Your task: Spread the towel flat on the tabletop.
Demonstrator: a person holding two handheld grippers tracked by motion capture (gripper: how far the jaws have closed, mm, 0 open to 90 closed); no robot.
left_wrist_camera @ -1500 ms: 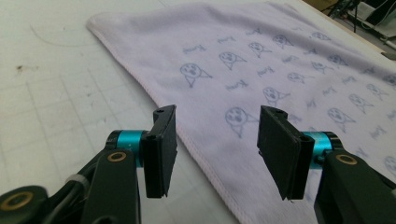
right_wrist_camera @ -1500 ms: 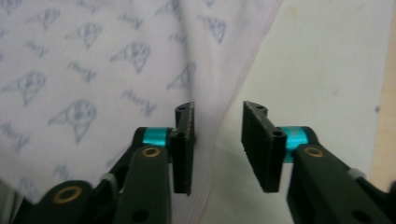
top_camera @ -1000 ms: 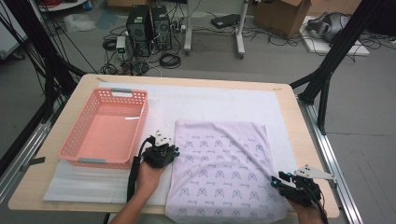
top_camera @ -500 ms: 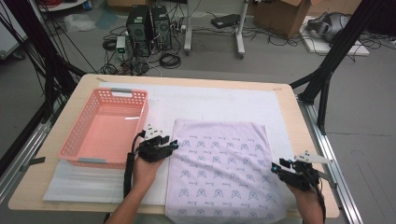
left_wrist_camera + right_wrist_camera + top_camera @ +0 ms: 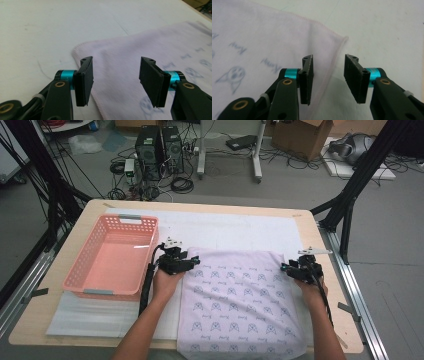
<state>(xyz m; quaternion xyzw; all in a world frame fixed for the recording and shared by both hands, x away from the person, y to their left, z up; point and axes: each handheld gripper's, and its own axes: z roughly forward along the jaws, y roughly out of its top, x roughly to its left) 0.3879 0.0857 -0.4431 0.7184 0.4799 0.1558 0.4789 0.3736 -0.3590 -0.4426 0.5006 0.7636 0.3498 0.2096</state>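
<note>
My spread left claw (image 5: 115, 80), jaws just opening, and spread right claw (image 5: 328, 77), just narrowing, each straddle a far corner of the pale lilac printed cloth (image 5: 240, 300).

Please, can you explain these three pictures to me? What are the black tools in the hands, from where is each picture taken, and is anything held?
A person holds a hand tool with two black jaws in each hand: the left gripper and the right gripper. One picture looks down from above the table. The other two come from cameras riding on the grippers. On the table lie a patterned cloth and an empty pink basket. Each gripper is at a far corner of the cloth. Both are open and hold nothing; the left jaws have just been opening.
</note>
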